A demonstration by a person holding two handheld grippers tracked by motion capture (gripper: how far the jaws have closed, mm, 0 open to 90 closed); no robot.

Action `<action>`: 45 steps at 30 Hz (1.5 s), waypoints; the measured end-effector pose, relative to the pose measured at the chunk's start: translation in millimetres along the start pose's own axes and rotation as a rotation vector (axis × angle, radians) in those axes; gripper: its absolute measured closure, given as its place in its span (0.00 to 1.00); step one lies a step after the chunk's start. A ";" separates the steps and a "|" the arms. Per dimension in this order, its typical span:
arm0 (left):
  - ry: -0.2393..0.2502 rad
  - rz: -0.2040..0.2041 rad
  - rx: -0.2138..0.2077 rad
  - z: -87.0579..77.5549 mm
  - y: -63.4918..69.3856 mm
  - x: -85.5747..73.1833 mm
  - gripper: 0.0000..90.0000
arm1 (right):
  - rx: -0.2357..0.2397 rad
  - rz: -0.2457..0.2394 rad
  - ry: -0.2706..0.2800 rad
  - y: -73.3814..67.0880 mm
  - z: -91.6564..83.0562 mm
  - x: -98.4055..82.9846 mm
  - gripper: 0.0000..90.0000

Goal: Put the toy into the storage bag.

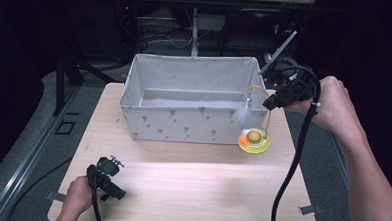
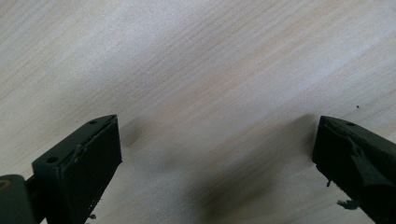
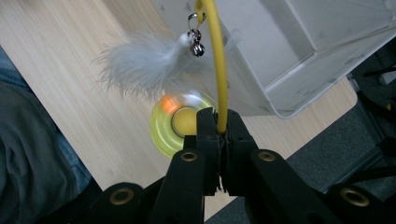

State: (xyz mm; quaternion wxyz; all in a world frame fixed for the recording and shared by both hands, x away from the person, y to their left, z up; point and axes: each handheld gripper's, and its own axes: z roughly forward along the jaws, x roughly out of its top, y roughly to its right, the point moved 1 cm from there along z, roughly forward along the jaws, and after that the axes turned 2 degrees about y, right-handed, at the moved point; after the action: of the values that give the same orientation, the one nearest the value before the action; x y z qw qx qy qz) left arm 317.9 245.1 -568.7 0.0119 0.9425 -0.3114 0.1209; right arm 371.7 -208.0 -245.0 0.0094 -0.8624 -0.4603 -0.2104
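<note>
2 black grippers (image 1: 273,101), thick black cables, brass-ringed screw holes

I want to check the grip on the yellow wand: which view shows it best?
The right gripper view: the right tongs pinch the yellow wand up close. The high view shows it as a thin arc; the left gripper view gives bare tabletop.

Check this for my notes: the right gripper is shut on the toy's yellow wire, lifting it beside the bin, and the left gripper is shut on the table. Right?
Not quite: the left gripper is open, its jaws wide apart over the bare table, as the left gripper view shows. The rest holds: the right gripper is shut on the toy's yellow wire beside the bin.
</note>
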 end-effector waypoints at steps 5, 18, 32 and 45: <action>-0.001 0.005 0.003 -0.4 1.0 0.5 0.02 | -0.004 -0.002 0.013 0.5 -7.4 5.9 0.97; -0.003 0.004 0.002 -0.2 1.0 0.7 0.02 | -0.042 -0.012 0.045 6.1 -34.5 27.8 0.97; -0.005 0.005 -0.003 0.6 1.3 0.6 0.02 | -0.045 0.017 0.066 22.3 -46.5 46.5 0.97; -0.007 0.005 -0.006 1.0 1.5 0.7 0.02 | -0.067 0.045 0.081 33.8 -55.3 60.7 0.98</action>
State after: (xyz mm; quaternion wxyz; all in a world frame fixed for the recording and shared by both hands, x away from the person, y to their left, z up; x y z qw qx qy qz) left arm 317.8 243.3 -569.6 0.0132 0.9421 -0.3140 0.1168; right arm 408.6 -191.2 -166.1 0.0040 -0.8630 -0.4329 -0.2602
